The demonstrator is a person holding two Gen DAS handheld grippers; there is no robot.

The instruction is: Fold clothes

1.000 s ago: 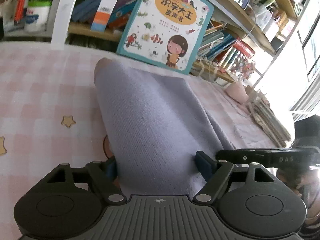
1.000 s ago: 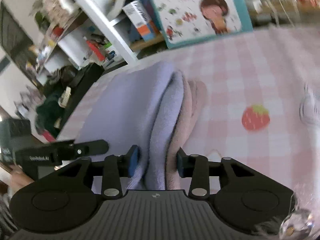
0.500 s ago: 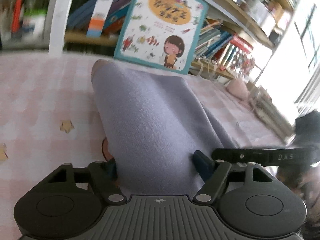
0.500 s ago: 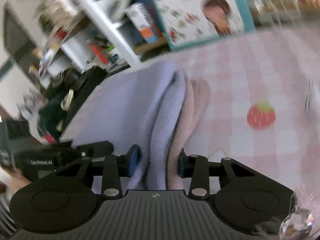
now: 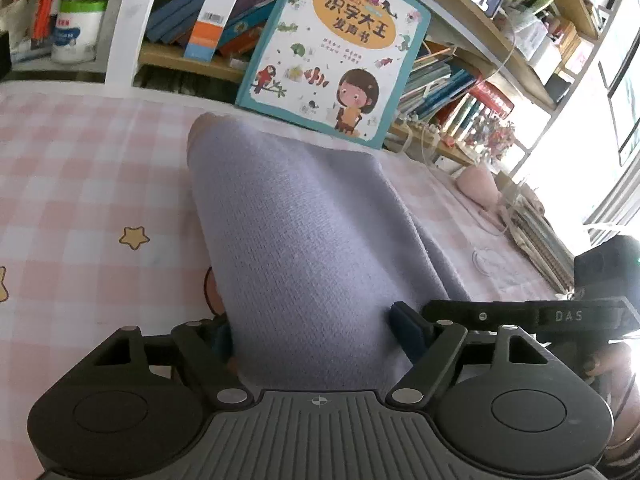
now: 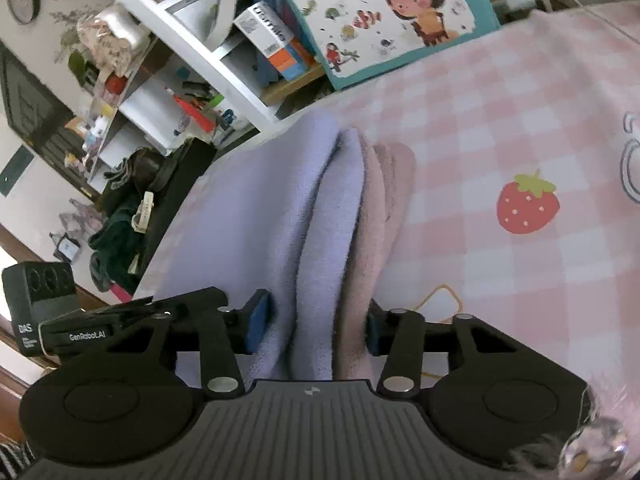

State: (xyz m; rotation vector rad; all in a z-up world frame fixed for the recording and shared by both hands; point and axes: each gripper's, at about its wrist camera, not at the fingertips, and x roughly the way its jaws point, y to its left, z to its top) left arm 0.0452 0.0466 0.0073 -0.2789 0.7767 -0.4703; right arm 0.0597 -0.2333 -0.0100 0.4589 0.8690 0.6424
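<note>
Lavender knit garment (image 5: 304, 240) lies folded on the pink checked tablecloth (image 5: 80, 184), stretching from both grippers toward the picture book; right wrist view shows the garment (image 6: 280, 208) bunched in stacked folds, lavender layers on its left, pinkish layers on its right. Left gripper (image 5: 310, 330) has its blue-padded fingers spread wide either side of the cloth at the garment's near end, pads against the fabric edges; a grip on it cannot be told. Right gripper (image 6: 316, 328) straddles the bunched folds at the garment's near end, pads touching the fabric on both sides, clamped on the stack. Right gripper body also shows at the garment's right edge in the left wrist view. Yellow star print (image 5: 135, 237) sits on the tablecloth left of the garment; strawberry print (image 6: 527, 206) sits right of the garment. Picture book (image 5: 334, 52) with a cartoon girl leans upright just beyond the garment's far end, against a crowded bookshelf (image 5: 480, 92). Pink pouch-like item (image 5: 478, 184) lies right of the garment's far end, detail unclear.
</note>
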